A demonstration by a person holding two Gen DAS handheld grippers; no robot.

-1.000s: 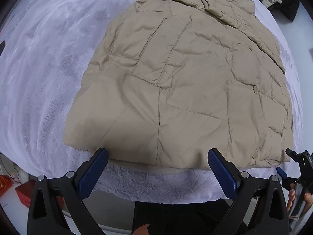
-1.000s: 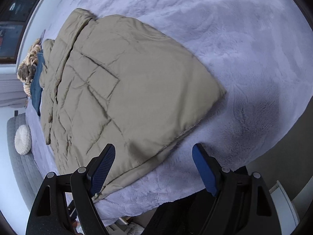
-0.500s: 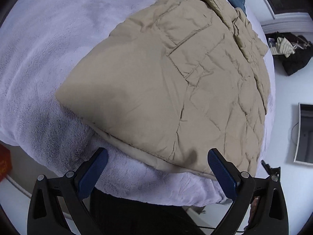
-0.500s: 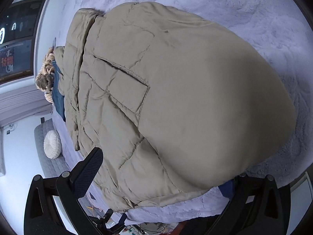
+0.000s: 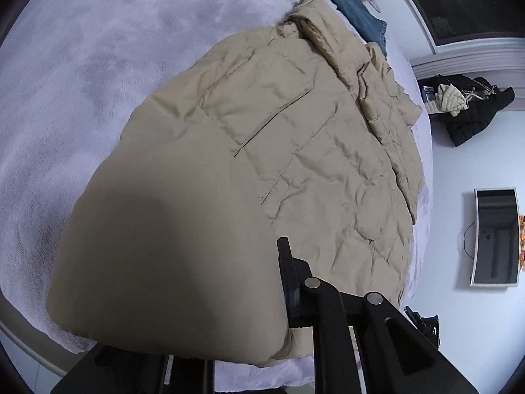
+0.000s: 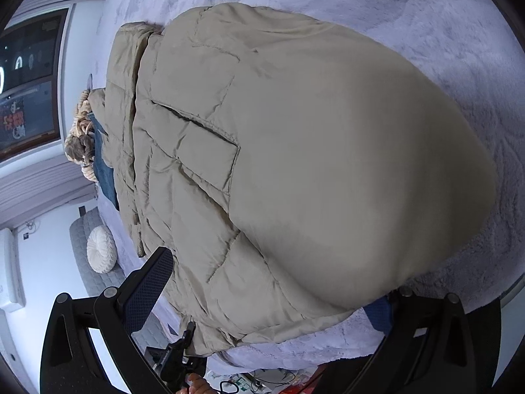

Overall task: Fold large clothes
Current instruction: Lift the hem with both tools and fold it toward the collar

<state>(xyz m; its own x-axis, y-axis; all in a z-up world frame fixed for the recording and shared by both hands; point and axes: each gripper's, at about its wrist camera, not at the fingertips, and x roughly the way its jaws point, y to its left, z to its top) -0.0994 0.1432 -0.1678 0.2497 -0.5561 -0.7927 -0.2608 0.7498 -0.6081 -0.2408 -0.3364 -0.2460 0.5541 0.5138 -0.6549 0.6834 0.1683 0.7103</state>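
A beige quilted jacket [image 5: 295, 151] lies flat on a bed with a lilac plush blanket [image 5: 72, 92], collar at the far end. My left gripper [image 5: 262, 282] is at the near hem, and its jaws are closing with the hem bunched between them. One black finger [image 5: 290, 282] presses on the fabric and the other is buried under it. In the right wrist view the jacket [image 6: 295, 151] fills the frame. My right gripper [image 6: 269, 282] straddles the other hem corner, jaws closing but still wide. The left pad [image 6: 147, 289] stands clear of the cloth, and the right pad is half hidden.
Blue jeans [image 5: 347, 6] lie beyond the collar. A dark pile of clothes [image 5: 469, 115] and a flat screen [image 5: 495, 236] are on the floor to the right. A round white cushion [image 6: 101, 252] rests on a grey seat. The bed's edge runs just under both grippers.
The left gripper moved in over the hem and went from wide open to closed on the cloth. The right gripper slid further onto its corner. Both views rolled.
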